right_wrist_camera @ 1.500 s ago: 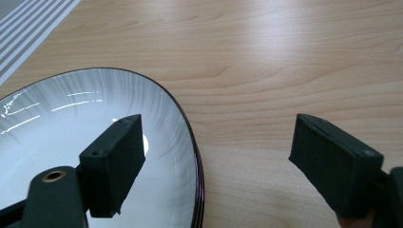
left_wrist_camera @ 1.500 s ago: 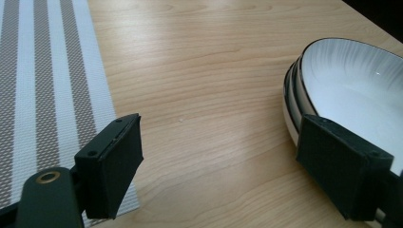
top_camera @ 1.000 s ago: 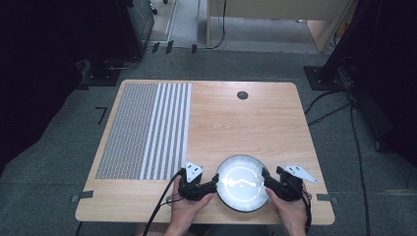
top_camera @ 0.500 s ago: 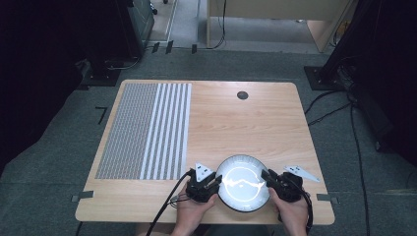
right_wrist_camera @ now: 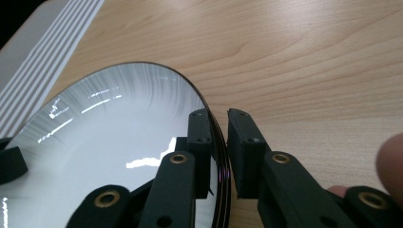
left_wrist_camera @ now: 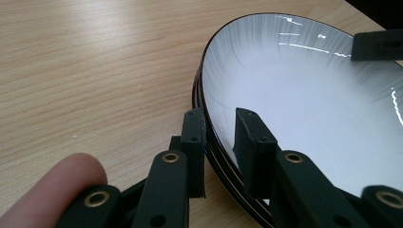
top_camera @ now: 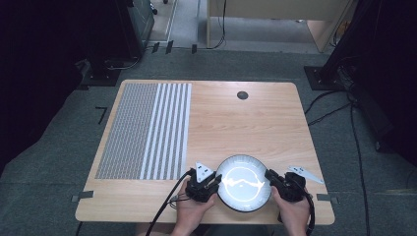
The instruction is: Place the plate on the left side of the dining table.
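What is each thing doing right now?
Plate: empty, flat at the table's near edge.
Left tongs: jaws astride the plate's rim, with a gap.
Right tongs: jaws astride the opposite rim, nearly closed on it.
Striped mat: flat, bare.

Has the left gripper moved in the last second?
Yes. The left gripper has slid right, away from the striped mat, closing onto the round white plate's rim.
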